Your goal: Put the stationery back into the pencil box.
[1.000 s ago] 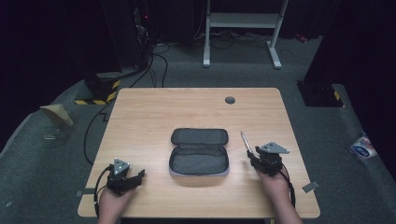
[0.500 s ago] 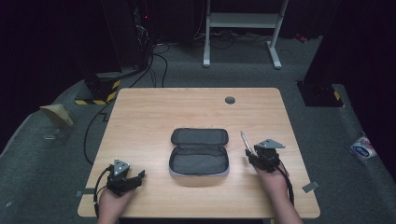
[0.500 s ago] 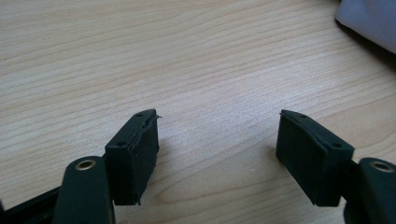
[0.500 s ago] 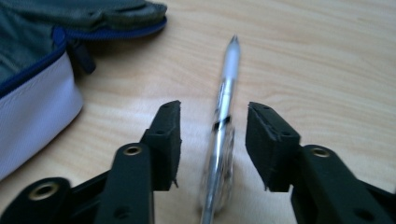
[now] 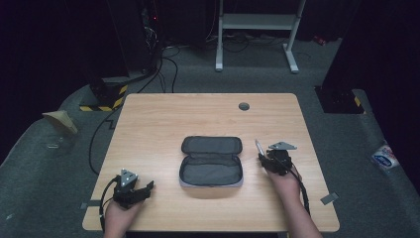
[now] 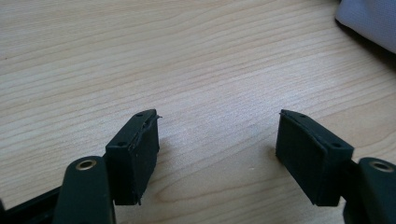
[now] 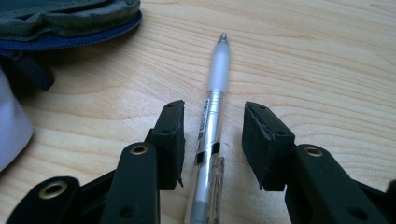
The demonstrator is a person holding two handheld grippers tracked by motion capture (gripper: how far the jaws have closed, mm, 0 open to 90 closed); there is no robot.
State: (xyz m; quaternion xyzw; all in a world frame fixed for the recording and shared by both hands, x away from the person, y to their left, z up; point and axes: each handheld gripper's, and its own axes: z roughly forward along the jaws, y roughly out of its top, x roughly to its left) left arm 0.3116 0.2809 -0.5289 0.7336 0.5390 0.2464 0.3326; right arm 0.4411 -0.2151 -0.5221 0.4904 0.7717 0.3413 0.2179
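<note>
A clear pen with a frosted grip (image 7: 212, 102) lies on the wooden table (image 5: 163, 124), just right of an open grey zip case (image 5: 211, 163). My right gripper (image 7: 212, 135) is low over the pen. Its jaws straddle the barrel with a gap on each side, and they have just been closing a little. In the high view the right gripper (image 5: 262, 159) sits at the pen's (image 5: 258, 147) near end. My left gripper (image 5: 147, 187) rests open near the table's front left, with bare wood between its pads (image 6: 135, 149).
The case's blue zip edge (image 7: 70, 28) lies close to the left of the right gripper. A corner of the case (image 6: 369, 18) shows off to the left gripper's far right. A round grommet (image 5: 243, 106) sits near the table's back edge.
My right gripper has edged forward and lower over the pen, with its jaws slightly narrower. The left gripper and the case have not moved.
</note>
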